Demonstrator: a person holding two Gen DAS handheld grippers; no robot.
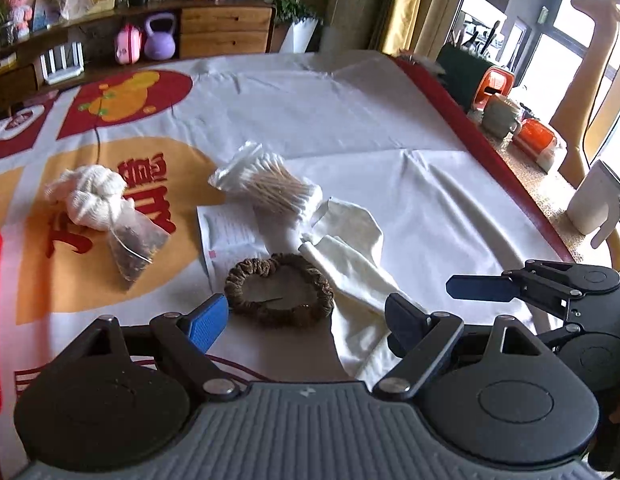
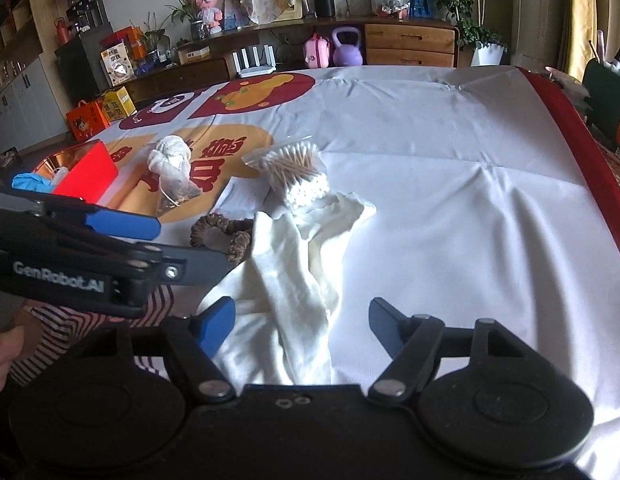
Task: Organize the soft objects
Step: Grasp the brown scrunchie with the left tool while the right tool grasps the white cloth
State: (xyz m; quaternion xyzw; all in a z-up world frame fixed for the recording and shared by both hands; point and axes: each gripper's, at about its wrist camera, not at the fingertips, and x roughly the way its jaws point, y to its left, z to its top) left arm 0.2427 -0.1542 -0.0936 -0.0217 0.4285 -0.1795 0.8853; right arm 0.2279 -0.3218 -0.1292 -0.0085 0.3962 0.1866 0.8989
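Observation:
A cream sock [image 1: 349, 264] lies on the white tablecloth, its near end between my open right gripper's [image 2: 302, 320] jaws [image 2: 294, 280]. A brown scrunchie [image 1: 278, 290] lies just ahead of my open, empty left gripper [image 1: 306, 316]; it also shows in the right wrist view [image 2: 218, 236]. A bag of cotton swabs [image 1: 270, 184] rests on the sock's far end [image 2: 298, 172]. A knotted white cloth [image 1: 90, 196] and a tea bag pouch [image 1: 134, 248] lie to the left. The right gripper's fingers [image 1: 481, 286] show at the left wrist view's right edge.
A red open box [image 2: 86, 168] with a blue glove [image 2: 32, 182] stands at the table's far left. A paper sheet [image 1: 230, 232] lies under the swabs. The table's red edge [image 1: 489, 152] runs on the right, with cups and jars beyond. A sideboard stands behind.

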